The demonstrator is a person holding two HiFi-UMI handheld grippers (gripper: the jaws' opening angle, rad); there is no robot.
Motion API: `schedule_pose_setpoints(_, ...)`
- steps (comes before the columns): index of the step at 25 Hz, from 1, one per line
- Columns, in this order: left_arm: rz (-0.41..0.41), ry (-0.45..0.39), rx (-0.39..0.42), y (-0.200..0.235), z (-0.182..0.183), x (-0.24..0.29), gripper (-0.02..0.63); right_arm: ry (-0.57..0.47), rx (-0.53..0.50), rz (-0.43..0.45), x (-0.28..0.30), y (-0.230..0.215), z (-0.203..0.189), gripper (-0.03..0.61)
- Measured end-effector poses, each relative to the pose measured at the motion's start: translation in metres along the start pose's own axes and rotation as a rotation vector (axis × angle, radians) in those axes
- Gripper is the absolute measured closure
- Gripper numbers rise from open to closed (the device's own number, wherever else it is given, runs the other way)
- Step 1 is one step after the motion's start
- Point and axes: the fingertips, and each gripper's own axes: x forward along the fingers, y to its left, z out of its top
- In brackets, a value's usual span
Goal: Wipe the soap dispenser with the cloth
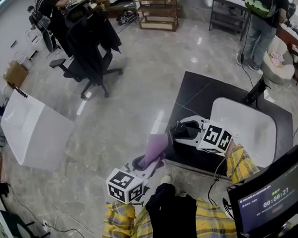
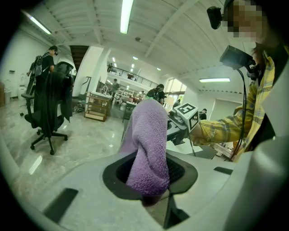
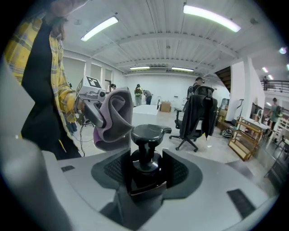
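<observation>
Purple terry cloth [image 2: 146, 144], folded, clamped in left gripper [image 1: 147, 163], black pump soap dispenser [image 3: 145, 153], upright in right gripper [image 1: 181, 132], beside cloth

00:00:27 on the monitor [image 1: 271, 200]

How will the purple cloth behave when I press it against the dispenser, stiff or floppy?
Probably floppy: the cloth folds and bunches in the left gripper. Its looped pile suggests light and grippy, not slippery. It will likely buckle against the soap dispenser, so press near the gripped part.

Left gripper [image 1: 146, 165], right gripper [image 1: 182, 133]: both clamped, close.
</observation>
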Motion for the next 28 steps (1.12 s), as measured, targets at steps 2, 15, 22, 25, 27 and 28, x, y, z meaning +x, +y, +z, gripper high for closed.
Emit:
schedule_pose_setpoints(2, -0.001, -0.001, -0.001, -0.001, 0.000, 0.002, 0.527, -0.021, 0.033, -0.041, -0.001, -0.002, 0.000, 0.370)
schedule_pose_setpoints(15, -0.003, -0.015, -0.001, -0.010, 0.001, 0.002, 0.528, -0.082, 0.262, -0.448, -0.011, -0.014, -0.001, 0.382)
schedule_pose_setpoints(22, 0.018, -0.023, -0.004, -0.012, 0.002, 0.000, 0.528, -0.068, 0.377, -0.710, -0.018, -0.016, -0.004, 0.387)
schedule_pose_setpoints(25, 0.025, -0.031, -0.003, -0.012, 0.005, -0.001, 0.528, -0.082, 0.425, -0.789, -0.021, -0.016, -0.002, 0.388)
schedule_pose_setpoints(27, 0.029, -0.034, -0.003, -0.010, 0.007, -0.002, 0.528, -0.096, 0.455, -0.824, -0.021, -0.016, -0.002, 0.388)
schedule_pose_setpoints(28, 0.032, -0.034, -0.004, -0.009, 0.008, -0.002, 0.528, -0.104, 0.466, -0.824, -0.020, -0.017, -0.003, 0.388)
